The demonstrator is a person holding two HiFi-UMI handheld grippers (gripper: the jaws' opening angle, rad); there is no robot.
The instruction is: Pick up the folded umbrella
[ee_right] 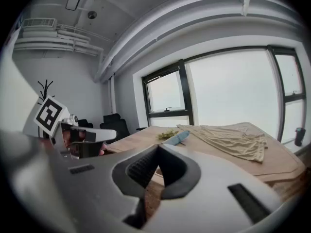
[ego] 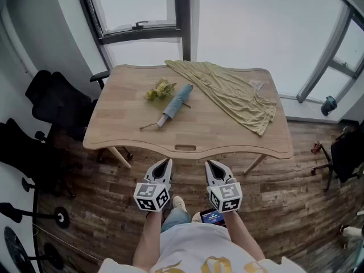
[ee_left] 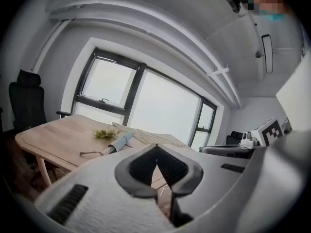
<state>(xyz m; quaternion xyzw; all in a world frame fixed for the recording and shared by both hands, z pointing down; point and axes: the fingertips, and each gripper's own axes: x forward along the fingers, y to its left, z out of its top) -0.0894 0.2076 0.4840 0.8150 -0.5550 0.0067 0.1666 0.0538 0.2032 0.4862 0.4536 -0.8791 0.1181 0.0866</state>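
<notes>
Looking steeply down on a wooden table (ego: 125,124) standing before a big window, with black office chairs (ego: 54,98) sitting off its left end. Seeing a yellowish cloth (ego: 233,92) spreading in folds over the table's far right part, one corner reaching toward the near right edge. Finding the folded umbrella (ego: 176,102), light blue, lying flat and slantwise around the middle of the table, its pale handle end pointing toward the near left and a thin cord trailing from that end, its other end lying just beside the cloth. Holding the left gripper (ego: 166,162) and the right gripper (ego: 211,164) side by side over the wooden floor, just short of the table's near edge, both pointing at the table and slightly down. Showing both pairs of jaws closed tip to tip, gripping nothing. Placing the umbrella well apart from both, beyond the near edge and roughly ahead of the left gripper; in the left gripper view appearing above and left of the closed tips, in the right gripper view just above them. Noticing a small green sprig (ego: 160,90) resting just beside the umbrella's left side, toward the far end.
</notes>
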